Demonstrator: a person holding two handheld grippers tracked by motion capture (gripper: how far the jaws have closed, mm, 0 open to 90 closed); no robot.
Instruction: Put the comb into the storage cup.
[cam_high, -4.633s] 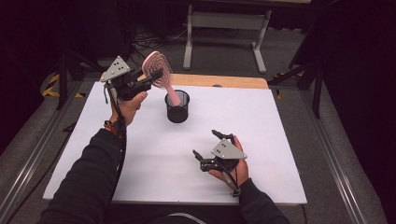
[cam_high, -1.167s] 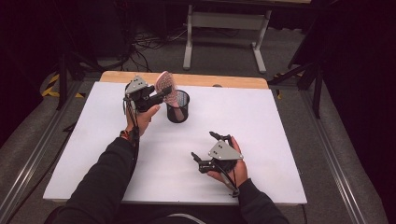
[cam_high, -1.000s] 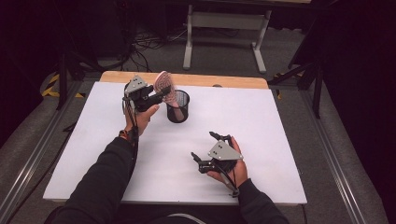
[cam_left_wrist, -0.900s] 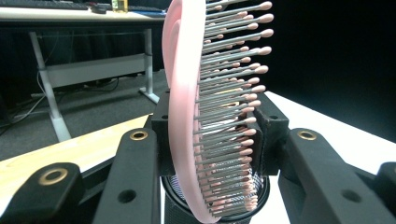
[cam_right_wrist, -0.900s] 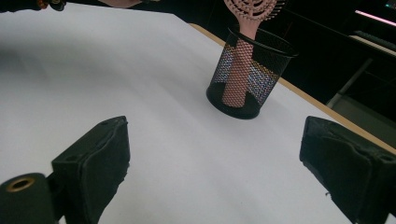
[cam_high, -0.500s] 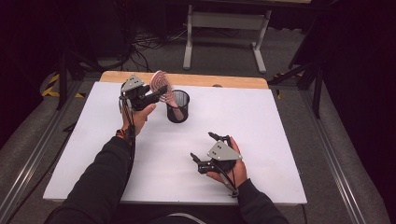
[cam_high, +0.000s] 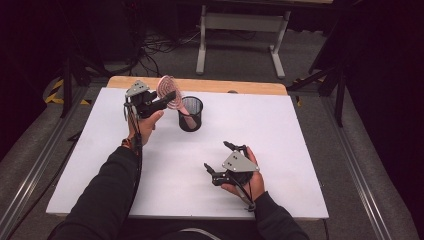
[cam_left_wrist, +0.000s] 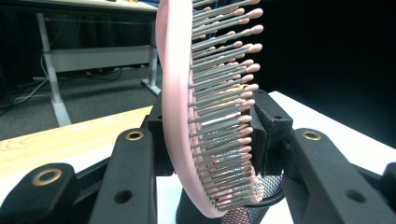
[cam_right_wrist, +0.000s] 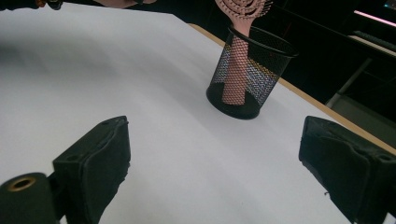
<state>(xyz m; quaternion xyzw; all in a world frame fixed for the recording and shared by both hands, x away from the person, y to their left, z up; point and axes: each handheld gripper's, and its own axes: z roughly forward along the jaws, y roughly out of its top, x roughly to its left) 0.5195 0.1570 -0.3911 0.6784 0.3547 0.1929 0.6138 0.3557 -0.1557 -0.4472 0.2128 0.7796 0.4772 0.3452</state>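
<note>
A pink hairbrush (cam_high: 167, 90) with many ball-tipped bristles stands handle-down in a black mesh cup (cam_high: 191, 114) at the back of the white table (cam_high: 300, 150). My left gripper (cam_high: 166, 98) is shut on the brush's head, which leans left above the cup's rim. In the left gripper view the brush (cam_left_wrist: 187, 116) sits edge-on between the two jaws of the left gripper (cam_left_wrist: 210, 135), with the cup (cam_left_wrist: 266, 186) below. My right gripper (cam_high: 216, 156) rests near the front of the table, open and holding nothing. In the right gripper view the right gripper (cam_right_wrist: 219, 149) faces the cup (cam_right_wrist: 261, 79) and the brush handle (cam_right_wrist: 236, 70).
A wooden strip (cam_high: 240, 86) runs along the table's far edge. Beyond it stands a white desk frame (cam_high: 240, 30) on a grey floor with cables. Dark stands flank the table on both sides.
Since several seconds ago the brush has come down, so its handle stands in the cup. Over the last second the left hand shifted slightly left with the brush head. The right hand stayed still.
</note>
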